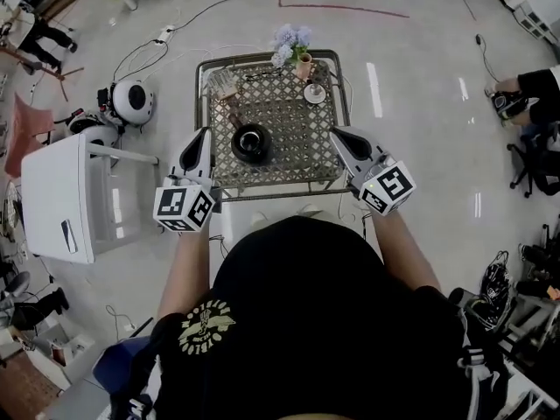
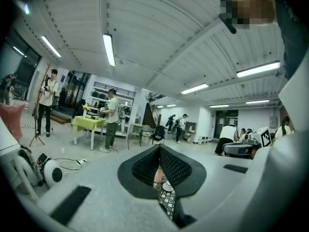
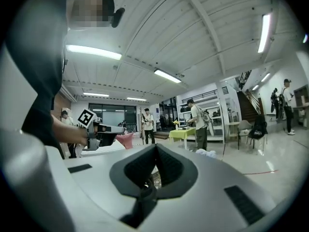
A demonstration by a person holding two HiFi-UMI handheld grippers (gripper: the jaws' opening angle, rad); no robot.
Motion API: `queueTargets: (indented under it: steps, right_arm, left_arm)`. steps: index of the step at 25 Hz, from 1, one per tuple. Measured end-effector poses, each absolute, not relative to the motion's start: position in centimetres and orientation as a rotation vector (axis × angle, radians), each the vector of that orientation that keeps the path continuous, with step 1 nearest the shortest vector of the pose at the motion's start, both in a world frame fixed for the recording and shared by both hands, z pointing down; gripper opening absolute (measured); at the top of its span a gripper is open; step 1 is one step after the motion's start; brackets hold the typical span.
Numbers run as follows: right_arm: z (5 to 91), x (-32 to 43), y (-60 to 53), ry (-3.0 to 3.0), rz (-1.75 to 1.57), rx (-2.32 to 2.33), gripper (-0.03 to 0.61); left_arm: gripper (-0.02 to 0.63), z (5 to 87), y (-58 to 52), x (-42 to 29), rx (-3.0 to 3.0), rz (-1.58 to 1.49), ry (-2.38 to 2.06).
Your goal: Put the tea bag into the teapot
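i hold the left gripper [image 1: 202, 138] and right gripper [image 1: 339, 136] at the counter's [image 1: 293, 151] near edge, jaws pressed together and empty, flanking the teapot [image 1: 251, 143]. what seems the tea bag [image 1: 227, 88] lies untouched beyond it, ready for picking.

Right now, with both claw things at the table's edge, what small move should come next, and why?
Probably open the jaws of the left gripper and ease it forward over the lattice table. Both it and the right gripper sit at the near edge, jaws together, holding nothing, while the black teapot stands ahead between them. The tea bag is too small to pick out.
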State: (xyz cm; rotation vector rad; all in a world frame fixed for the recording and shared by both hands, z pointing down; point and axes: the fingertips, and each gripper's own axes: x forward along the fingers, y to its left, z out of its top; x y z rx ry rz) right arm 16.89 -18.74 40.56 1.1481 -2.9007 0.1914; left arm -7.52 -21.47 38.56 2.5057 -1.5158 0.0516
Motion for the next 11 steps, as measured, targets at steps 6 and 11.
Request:
queueTargets:
  steps: [6,11]
  right_arm:
    - [41.6,16.8,-19.4,-2.957,0.221,1.014,0.011]
    - [42.6,17.0,-19.8,-2.986,0.243,0.954,0.009]
  left_arm:
    - [-0.005,38.2,-20.2,-8.5,2.399,0.068,-1.639]
    - [-0.005,38.4,-18.9,-9.8,2.316,0.069,-1.736]
